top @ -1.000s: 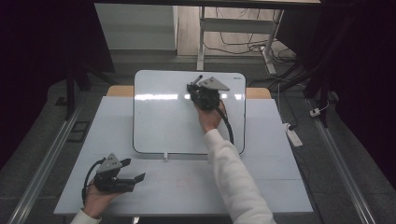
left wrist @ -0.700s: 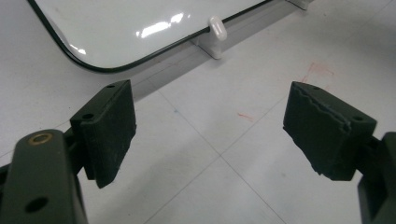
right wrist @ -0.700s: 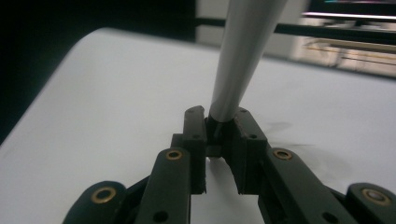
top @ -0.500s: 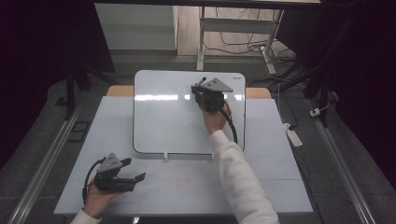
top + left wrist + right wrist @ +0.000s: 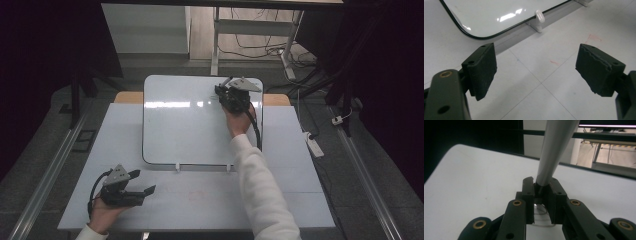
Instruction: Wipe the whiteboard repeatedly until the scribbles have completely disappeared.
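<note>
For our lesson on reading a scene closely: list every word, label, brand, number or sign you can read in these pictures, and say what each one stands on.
None can be read: the whiteboard is blank, the table bears only faint red smudges, and the grey marker in the right gripper shows no print.

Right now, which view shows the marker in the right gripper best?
The right gripper view: the grey marker stands close-up, clamped in the right gripper. The high view shows it tiny above the whiteboard.
</note>
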### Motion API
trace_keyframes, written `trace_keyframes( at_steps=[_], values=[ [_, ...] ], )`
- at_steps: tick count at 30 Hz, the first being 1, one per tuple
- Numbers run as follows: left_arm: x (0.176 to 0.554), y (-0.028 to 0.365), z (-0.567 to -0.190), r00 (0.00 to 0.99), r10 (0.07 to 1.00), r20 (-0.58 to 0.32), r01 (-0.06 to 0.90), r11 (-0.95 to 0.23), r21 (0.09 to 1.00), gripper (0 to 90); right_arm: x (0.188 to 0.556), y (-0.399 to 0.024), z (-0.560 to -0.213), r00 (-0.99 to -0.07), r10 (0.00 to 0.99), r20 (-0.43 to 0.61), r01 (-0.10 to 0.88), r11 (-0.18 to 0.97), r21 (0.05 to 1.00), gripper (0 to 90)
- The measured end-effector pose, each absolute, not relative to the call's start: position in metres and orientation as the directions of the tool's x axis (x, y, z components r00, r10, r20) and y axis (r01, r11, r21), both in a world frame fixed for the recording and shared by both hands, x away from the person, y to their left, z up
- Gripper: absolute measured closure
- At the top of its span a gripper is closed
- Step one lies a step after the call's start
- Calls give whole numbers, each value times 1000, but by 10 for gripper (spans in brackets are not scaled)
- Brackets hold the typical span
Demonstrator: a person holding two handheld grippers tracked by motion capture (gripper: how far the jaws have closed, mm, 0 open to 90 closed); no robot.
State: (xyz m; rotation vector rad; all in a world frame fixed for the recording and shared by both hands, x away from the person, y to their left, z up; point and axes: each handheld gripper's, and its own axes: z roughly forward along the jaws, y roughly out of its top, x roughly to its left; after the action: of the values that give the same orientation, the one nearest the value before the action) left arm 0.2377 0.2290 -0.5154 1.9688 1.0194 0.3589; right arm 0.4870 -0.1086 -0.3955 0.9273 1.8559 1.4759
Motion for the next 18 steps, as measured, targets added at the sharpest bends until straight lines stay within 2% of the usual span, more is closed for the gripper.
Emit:
trace_keyframes(
  at_steps=[2,4,6,9,11,13,14,15,18],
  values=[
    [239,229,-516,623,772,-129,524,-289,801,181,482,-104,-398,-603,797,-40,161,171,972,774],
    [241,228,-516,625,770,-129,526,-294,798,181,474,-92,-406,-667,741,-79,144,232,962,774],
    [240,227,-516,625,771,-125,526,-297,797,181,472,-90,-409,-675,728,-124,111,266,958,774],
    [238,227,-515,625,771,-123,522,-296,800,181,482,-110,-405,-598,802,7,162,113,980,774],
    [238,228,-515,621,773,-126,522,-289,802,181,477,-104,-406,-595,803,-40,145,156,977,774],
    [240,228,-516,620,774,-129,527,-289,799,181,471,-91,-409,-652,749,-114,113,245,963,774],
    [240,228,-516,621,774,-127,527,-292,798,181,469,-88,-409,-650,744,-154,94,280,955,774],
    [240,227,-516,621,774,-124,526,-294,798,180,471,-91,-407,-646,750,-145,98,270,958,774],
    [238,228,-515,624,772,-124,522,-293,801,181,483,-114,-401,-571,820,-36,142,142,980,774]
  ],
)
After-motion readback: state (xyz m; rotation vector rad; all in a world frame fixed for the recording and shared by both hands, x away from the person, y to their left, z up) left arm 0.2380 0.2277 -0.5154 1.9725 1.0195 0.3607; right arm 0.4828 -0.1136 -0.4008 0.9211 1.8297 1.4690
